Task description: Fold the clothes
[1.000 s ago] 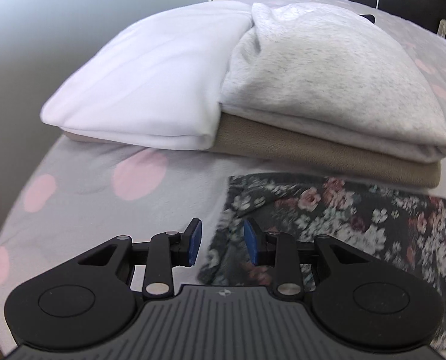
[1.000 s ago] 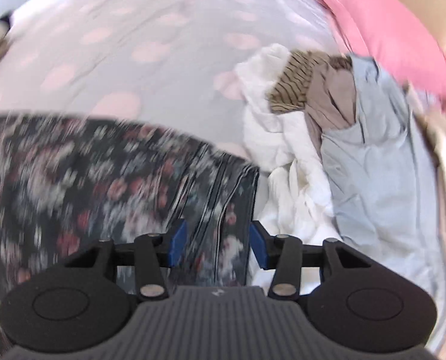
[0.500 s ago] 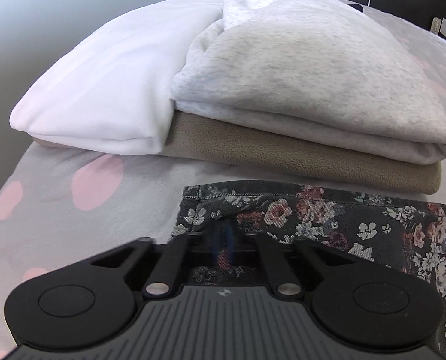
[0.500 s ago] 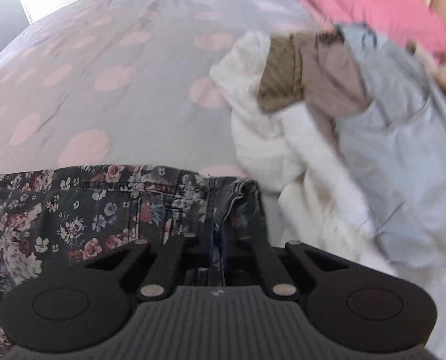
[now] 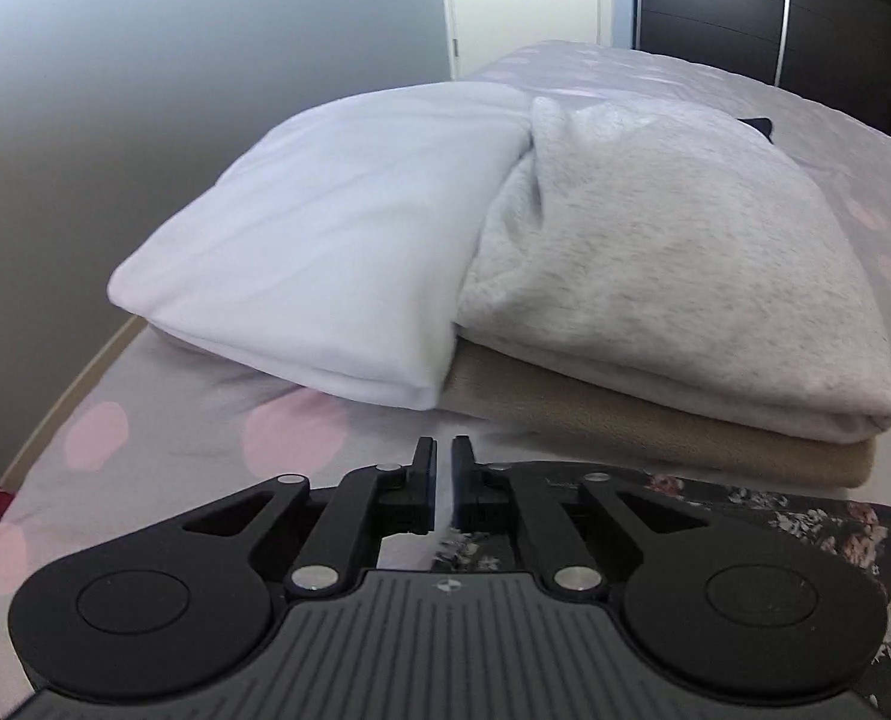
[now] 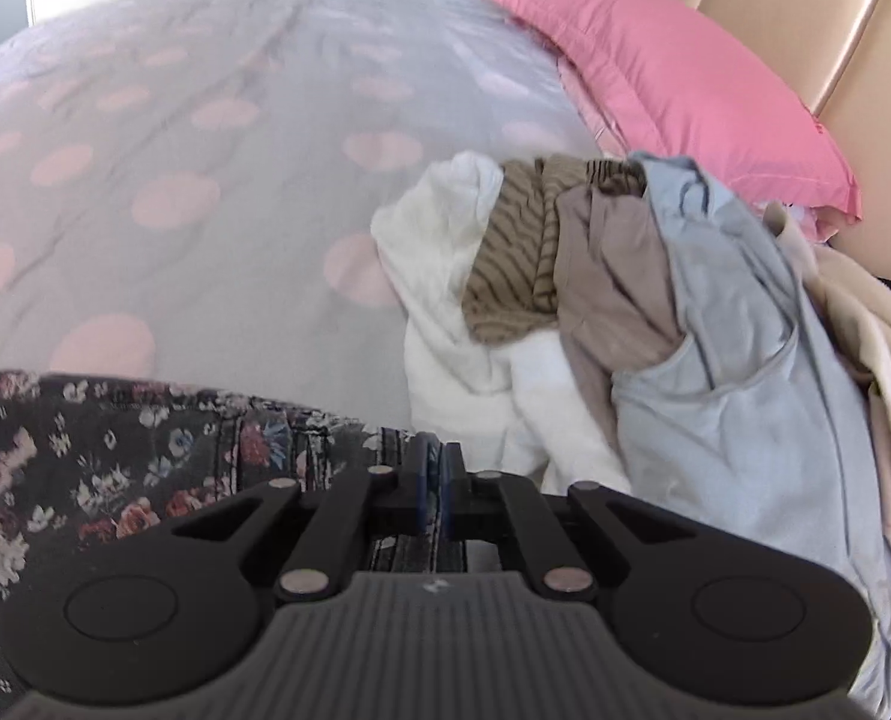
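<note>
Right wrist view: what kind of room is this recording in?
Most likely a bedroom. The clothes lie on a bed with a spotted cover, a pink pillow rests against a padded headboard, and a stack of folded clothes sits at the other end.

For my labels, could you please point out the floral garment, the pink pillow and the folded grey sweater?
floral garment (image 6: 103,456): right wrist view, its flat patterned cloth.
pink pillow (image 6: 685,90): right wrist view, middle of its top.
grey sweater (image 5: 673,276): left wrist view, its top face.

Matt floral denim garment (image 6: 85,468); fuzzy grey sweatshirt (image 5: 655,276); smooth cotton bedsheet (image 6: 205,120).
</note>
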Tool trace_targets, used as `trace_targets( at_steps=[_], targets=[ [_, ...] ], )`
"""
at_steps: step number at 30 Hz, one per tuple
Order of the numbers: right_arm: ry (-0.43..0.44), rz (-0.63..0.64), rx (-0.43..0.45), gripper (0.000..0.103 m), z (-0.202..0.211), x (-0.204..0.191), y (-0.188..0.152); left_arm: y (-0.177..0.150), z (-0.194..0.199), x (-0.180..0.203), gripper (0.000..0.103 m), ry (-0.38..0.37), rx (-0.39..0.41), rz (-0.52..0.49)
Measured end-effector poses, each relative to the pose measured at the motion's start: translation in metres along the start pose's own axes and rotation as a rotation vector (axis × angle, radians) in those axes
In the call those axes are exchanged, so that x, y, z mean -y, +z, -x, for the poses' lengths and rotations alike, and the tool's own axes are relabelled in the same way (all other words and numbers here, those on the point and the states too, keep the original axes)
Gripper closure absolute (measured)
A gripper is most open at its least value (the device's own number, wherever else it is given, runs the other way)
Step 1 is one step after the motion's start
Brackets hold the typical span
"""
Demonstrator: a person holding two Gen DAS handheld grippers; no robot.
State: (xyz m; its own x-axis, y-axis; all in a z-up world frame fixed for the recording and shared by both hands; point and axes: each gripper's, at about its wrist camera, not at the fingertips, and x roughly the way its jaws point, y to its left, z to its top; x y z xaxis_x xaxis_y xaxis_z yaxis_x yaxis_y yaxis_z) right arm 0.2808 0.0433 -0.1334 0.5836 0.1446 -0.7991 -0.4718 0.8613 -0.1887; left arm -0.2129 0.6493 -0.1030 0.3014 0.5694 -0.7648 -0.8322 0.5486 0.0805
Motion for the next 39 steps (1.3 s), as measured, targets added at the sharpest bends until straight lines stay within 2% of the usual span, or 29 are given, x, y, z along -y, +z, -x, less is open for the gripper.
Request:
trace_targets(
  at_steps=[1,2,3,7,12,13,14,15,16,17,19,21,23,25,27,29,30,34,36,38,39],
  targets=[
    [0.001,0.003,-0.002,0.098,0.0,0.0,-0.001,-0.002,-0.004,0.004,0.079,-0.017,-0.012,-0.009],
    [0.001,0.006,-0.003,0.098,0.0,-0.001,-0.002,-0.004,-0.009,0.009,0.076,-0.033,-0.024,-0.018],
    [0.002,0.008,-0.004,0.098,0.0,0.0,-0.003,-0.006,-0.013,0.012,0.075,-0.023,-0.032,-0.033],
    [0.014,0.008,-0.008,0.097,0.003,0.002,-0.001,-0.012,-0.03,0.018,0.061,0.047,-0.038,-0.066],
    [0.015,0.005,-0.021,0.097,0.0,0.004,-0.004,-0.02,-0.043,0.012,0.056,0.03,-0.046,0.021],
    [0.016,-0.005,-0.027,0.096,-0.001,0.004,-0.004,-0.022,-0.045,0.011,0.057,0.027,-0.048,0.039],
    [0.016,-0.014,-0.03,0.096,-0.002,0.004,-0.005,-0.023,-0.048,0.009,0.071,0.023,-0.05,0.057],
    [0.016,-0.019,-0.03,0.096,-0.003,0.004,-0.006,-0.025,-0.05,0.008,0.076,0.019,-0.051,0.075],
    [0.016,-0.021,-0.03,0.097,-0.003,0.003,-0.007,-0.025,-0.045,0.013,0.086,0.032,-0.024,0.05],
    [0.015,-0.018,-0.026,0.098,-0.003,0.002,-0.008,-0.025,-0.039,0.018,0.09,0.048,0.008,0.019],
    [0.011,-0.008,-0.004,0.1,0.001,-0.001,-0.01,-0.022,-0.025,0.025,0.09,0.082,0.073,-0.012],
    [0.0,-0.006,0.053,0.1,0.011,0.0,-0.011,-0.012,-0.009,0.019,0.091,0.082,0.126,0.033],
    [-0.005,-0.024,0.095,0.101,0.02,0.001,-0.009,-0.003,0.004,0.021,0.091,0.121,0.196,0.023],
    [0.002,-0.03,0.121,0.101,0.023,-0.001,-0.006,0.008,0.013,0.02,0.091,0.138,0.25,0.072],
    [-0.002,-0.028,0.133,0.101,0.022,-0.006,-0.003,0.018,0.011,0.024,0.091,0.149,0.228,0.075],
    [-0.014,-0.025,0.118,0.1,0.014,-0.012,0.001,0.019,0.0,0.035,0.091,0.194,0.185,-0.007],
    [-0.021,-0.024,0.105,0.1,0.009,-0.014,0.001,0.016,-0.001,0.037,0.09,0.198,0.185,-0.018],
    [-0.027,-0.01,0.057,0.098,0.002,-0.018,-0.001,0.012,0.002,0.035,0.09,0.19,0.177,-0.02],
    [-0.015,-0.011,0.055,0.096,0.008,-0.015,-0.001,0.017,-0.004,0.031,0.088,0.175,0.114,-0.019],
    [-0.005,-0.013,0.049,0.08,0.017,-0.011,0.0,0.018,-0.003,0.026,0.082,0.161,0.058,-0.019],
    [-0.008,-0.01,0.055,0.078,0.023,-0.009,-0.001,0.017,0.003,0.024,0.082,0.163,0.058,-0.019]
  ],
)
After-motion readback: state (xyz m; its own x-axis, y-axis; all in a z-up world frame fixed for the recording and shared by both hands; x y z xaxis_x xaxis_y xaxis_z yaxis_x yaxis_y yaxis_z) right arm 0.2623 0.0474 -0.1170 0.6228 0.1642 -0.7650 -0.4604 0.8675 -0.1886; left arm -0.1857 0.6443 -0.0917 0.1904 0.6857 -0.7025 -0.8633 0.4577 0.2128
